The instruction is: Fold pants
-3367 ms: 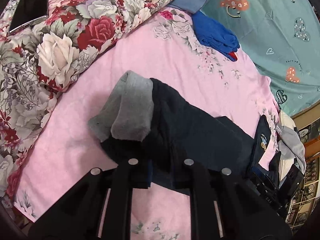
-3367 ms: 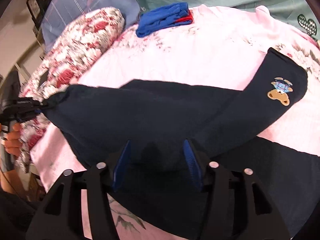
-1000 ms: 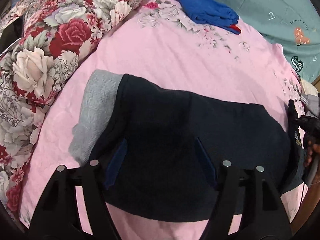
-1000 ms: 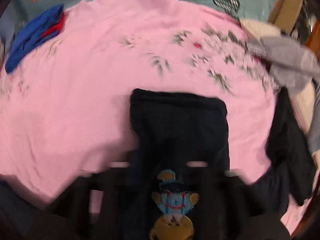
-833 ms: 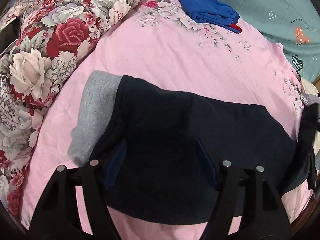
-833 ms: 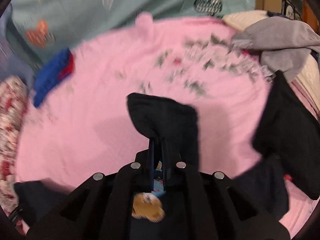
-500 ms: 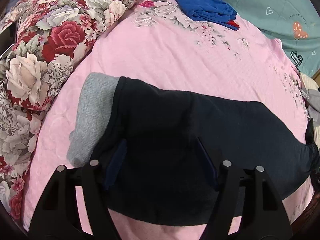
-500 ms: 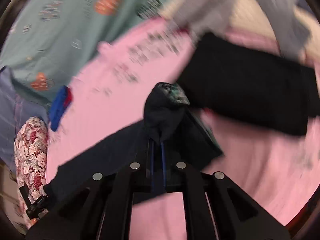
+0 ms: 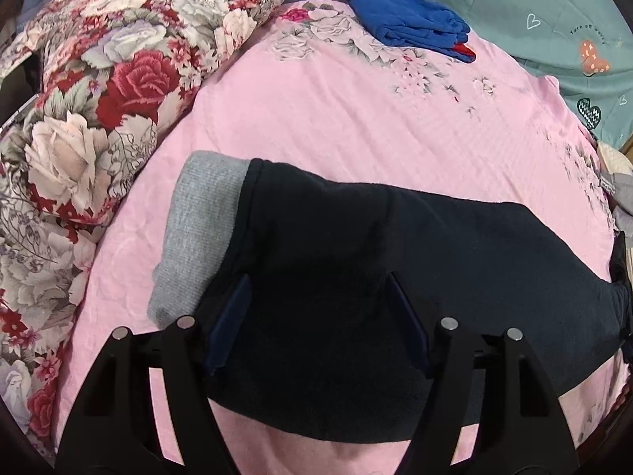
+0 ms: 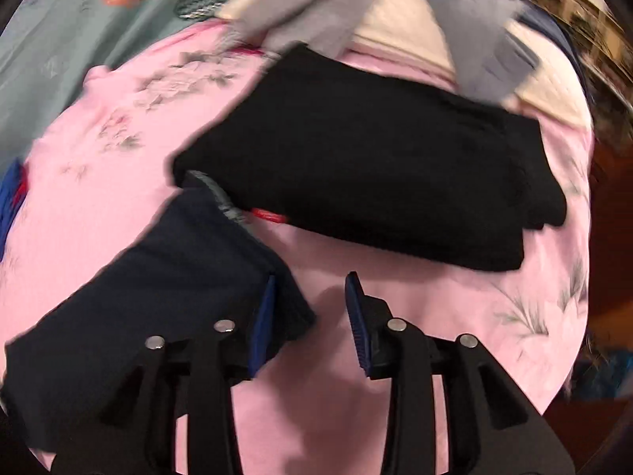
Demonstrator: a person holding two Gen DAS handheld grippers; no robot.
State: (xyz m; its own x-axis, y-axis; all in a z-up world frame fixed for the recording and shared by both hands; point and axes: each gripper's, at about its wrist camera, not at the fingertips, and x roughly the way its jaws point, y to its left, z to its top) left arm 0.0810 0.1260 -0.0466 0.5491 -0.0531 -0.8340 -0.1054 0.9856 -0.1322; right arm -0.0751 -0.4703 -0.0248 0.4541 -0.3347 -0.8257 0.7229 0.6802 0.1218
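Right gripper [image 10: 308, 312] released pants [image 9: 356, 277], jaws now apart, left gripper [image 9: 316, 324] wide, empty

Motion blur smears the whole right wrist view, so the grey garment [image 10: 455, 8] up top is a streak and the print on the teal sheet [image 10: 71, 19] is unreadable. The red tag [image 10: 269, 215] under the folded black garment [image 10: 368, 158] is too small to read. In the left wrist view, the navy pants [image 9: 376, 277] run off the right edge, leg ends cut away, and the left gripper [image 9: 316, 316] hides their near hem.
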